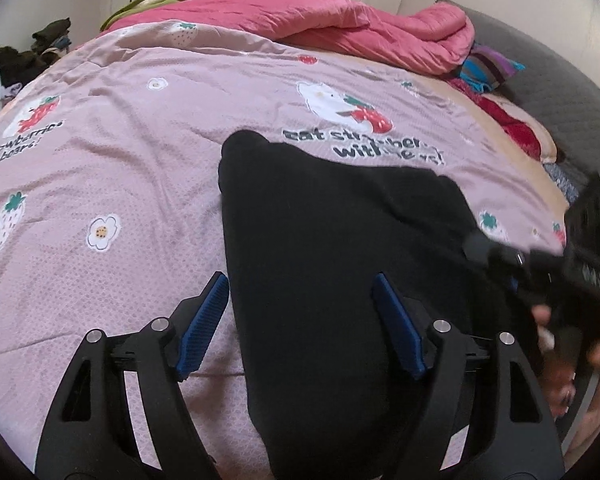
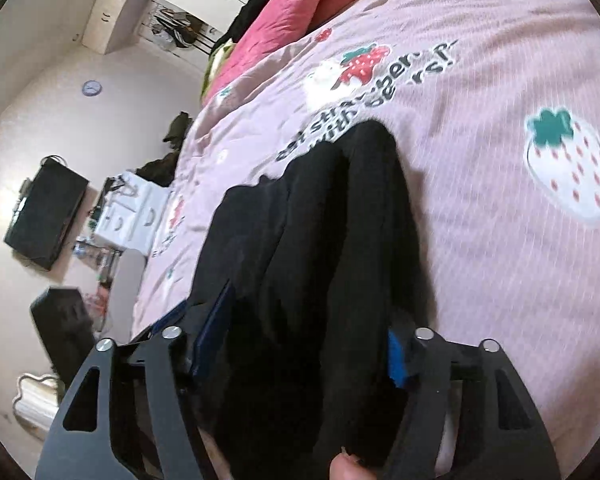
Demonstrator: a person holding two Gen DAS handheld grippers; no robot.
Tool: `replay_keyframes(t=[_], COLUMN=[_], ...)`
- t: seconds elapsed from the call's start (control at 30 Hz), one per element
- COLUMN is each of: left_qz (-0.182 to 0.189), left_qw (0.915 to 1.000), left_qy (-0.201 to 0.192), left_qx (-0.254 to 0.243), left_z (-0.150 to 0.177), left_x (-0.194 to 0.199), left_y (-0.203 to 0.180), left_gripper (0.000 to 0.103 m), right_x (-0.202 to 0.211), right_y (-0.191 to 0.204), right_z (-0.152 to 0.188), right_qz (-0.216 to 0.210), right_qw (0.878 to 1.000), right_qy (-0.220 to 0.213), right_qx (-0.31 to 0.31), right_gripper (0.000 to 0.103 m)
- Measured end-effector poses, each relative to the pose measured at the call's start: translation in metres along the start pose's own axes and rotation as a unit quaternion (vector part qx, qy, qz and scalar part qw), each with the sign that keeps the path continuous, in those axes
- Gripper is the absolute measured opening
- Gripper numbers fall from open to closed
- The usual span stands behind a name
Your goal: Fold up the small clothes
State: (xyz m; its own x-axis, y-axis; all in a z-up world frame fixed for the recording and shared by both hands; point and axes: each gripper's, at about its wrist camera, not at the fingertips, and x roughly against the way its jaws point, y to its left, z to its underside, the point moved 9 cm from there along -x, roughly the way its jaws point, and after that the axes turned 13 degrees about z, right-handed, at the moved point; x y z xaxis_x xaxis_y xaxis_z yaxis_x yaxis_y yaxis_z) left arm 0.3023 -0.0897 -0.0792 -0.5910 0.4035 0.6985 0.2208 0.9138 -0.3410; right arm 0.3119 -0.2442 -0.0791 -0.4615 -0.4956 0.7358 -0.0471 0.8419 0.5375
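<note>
Garment: a black, soft knit piece of clothing (image 1: 332,264) is lying lengthwise down the centre and lower middle of the left wrist view, on a mauve-pink quilted bedspread printed with strawberries and bears (image 1: 112,184); in the right wrist view it is filling the lower centre (image 2: 320,248), bunched into long ridges.

Left gripper: the left gripper (image 1: 300,320) is sitting at the bottom centre of its frame with its blue ribbed pads (image 1: 398,332) spread wide, holding nothing; the cloth is passing between them, one pad on the bedspread side and the other over the fabric.

Right gripper: the right gripper (image 2: 308,344) is at the bottom centre of its own view, its jaws parted with thick folds of the black garment heaped between them. Whether the pads are actually pinching the cloth I cannot tell, since the fabric is hiding most of them. From the left camera it is appearing blurred at the right edge (image 1: 500,256).

Progress: the garment is looking narrowed into a long strip, so I judge one lengthwise fold as probably made (though the right-hand side is rumpled rather than flat). Smoothing and the crosswise fold are seemingly remaining.

Surroundings: a crumpled coral-pink duvet (image 1: 340,24) is piling up across the top of the left view, well apart from the work.
</note>
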Motion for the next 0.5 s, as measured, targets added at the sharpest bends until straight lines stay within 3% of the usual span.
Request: replay_keyframes(t=[0.07, 0.13, 0.33, 0.5], left_qz=[-0.004, -0.003, -0.005, 0.014], left_qw=[1.0, 1.0, 0.9998, 0.9998], left_qy=[0.0, 0.0, -0.008, -0.001], left_qx=[-0.005, -0.007, -0.018, -0.013], left_z=[0.001, 0.0, -0.002, 0.0], left_x=[-0.001, -0.002, -0.001, -0.005], left_y=[-0.002, -0.004, -0.01, -0.017], left_gripper=[0.068, 0.068, 0.07, 0.071], right_x=[-0.006, -0.007, 0.024, -0.005], right_y=[-0.001, 0.004, 0.031, -0.013], right_z=[-0.002, -0.005, -0.018, -0.022], right_qz=[0.02, 0.058, 0.08, 0.148], right_qw=[1.0, 0.996, 0.974, 0.972], right_qy=[-0.003, -0.022, -0.116, -0.086], right_qx=[0.024, 0.07, 0.18, 0.163], right_gripper=[0.043, 0.012, 0.009, 0.009])
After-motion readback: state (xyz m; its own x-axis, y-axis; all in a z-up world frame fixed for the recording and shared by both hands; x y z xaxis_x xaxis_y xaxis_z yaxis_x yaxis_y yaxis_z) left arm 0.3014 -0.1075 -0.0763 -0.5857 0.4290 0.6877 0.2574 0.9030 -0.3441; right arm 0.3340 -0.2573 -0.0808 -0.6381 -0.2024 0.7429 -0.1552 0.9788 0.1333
